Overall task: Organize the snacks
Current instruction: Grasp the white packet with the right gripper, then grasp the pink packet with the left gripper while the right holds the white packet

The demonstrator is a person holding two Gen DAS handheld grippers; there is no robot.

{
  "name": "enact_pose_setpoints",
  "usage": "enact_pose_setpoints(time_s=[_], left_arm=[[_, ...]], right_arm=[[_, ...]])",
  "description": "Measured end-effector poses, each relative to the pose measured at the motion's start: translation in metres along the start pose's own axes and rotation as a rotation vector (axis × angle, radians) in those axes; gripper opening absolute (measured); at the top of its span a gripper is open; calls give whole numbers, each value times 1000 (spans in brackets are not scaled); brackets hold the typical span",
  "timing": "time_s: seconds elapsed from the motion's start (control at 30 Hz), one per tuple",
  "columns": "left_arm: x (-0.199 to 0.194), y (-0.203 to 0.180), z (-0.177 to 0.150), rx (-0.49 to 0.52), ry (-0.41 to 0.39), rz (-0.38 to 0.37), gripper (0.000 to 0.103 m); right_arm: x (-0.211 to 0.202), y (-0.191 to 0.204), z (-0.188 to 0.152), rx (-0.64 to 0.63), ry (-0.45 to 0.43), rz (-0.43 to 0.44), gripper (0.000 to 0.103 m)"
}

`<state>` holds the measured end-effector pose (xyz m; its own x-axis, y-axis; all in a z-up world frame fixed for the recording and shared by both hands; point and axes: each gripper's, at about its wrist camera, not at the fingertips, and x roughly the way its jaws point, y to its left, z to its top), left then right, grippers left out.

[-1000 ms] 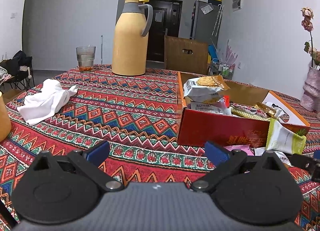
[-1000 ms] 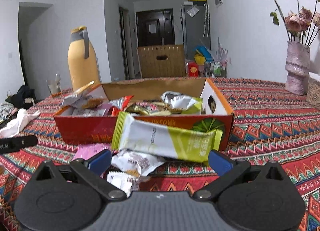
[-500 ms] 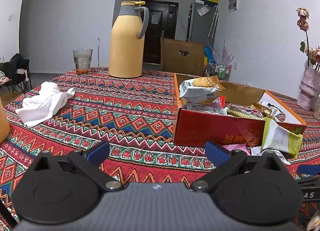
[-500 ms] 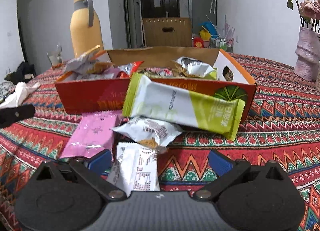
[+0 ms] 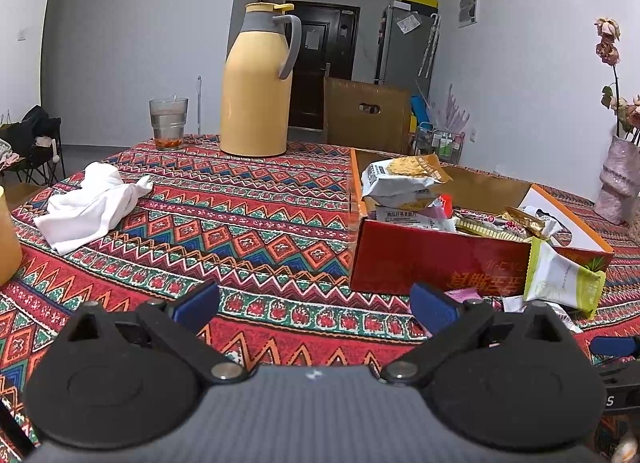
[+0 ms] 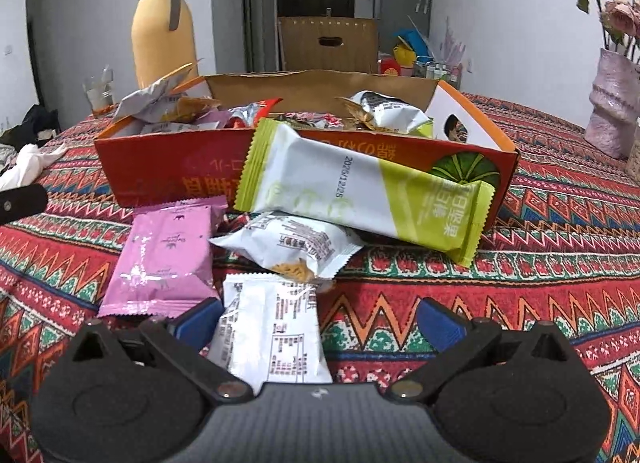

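A small white crinkly snack packet (image 6: 272, 327) lies flat between the wide-open fingers of the right tool (image 6: 320, 323), close to its left finger at 9 o'clock. The packet's near end is hidden behind the tool. At 12 o'clock a red cardboard box (image 6: 168, 171) holds more snacks. The left tool (image 5: 314, 303) is wide open and holds nothing. A zigzag-patterned tabletop (image 5: 248, 223) carries everything.
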<state>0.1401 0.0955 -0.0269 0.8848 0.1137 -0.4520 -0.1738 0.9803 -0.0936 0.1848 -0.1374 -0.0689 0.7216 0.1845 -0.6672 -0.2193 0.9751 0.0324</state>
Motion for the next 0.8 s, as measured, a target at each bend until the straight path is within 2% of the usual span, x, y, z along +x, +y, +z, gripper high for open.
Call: enact_pose_setpoints(time_s=[0.1, 0.13, 0.2, 0.27, 0.37, 0.6, 0.8], left_arm=[[0, 0, 0, 0, 4, 1, 103], [1, 0, 0, 0, 6, 2, 103], [1, 0, -1, 1, 9, 3, 103], [1, -1, -1, 2, 11, 5, 103], [2, -1, -1, 4, 13, 10, 103], [4, -2, -1, 11, 20, 21, 103], [10, -4, 0, 23, 63, 31, 103]], right_arm=[[-3, 1, -2, -11, -14, 19, 98], [-5, 3, -2, -20, -21, 27, 91], [-10, 6, -5, -38, -39, 52, 76], [-15, 9, -7, -51, -52, 74, 45], [-21, 9, -10, -52, -65, 86, 42], [-53, -5, -19, -11, -167, 102, 41], [-68, -32, -13, 41, -240, 57, 41]])
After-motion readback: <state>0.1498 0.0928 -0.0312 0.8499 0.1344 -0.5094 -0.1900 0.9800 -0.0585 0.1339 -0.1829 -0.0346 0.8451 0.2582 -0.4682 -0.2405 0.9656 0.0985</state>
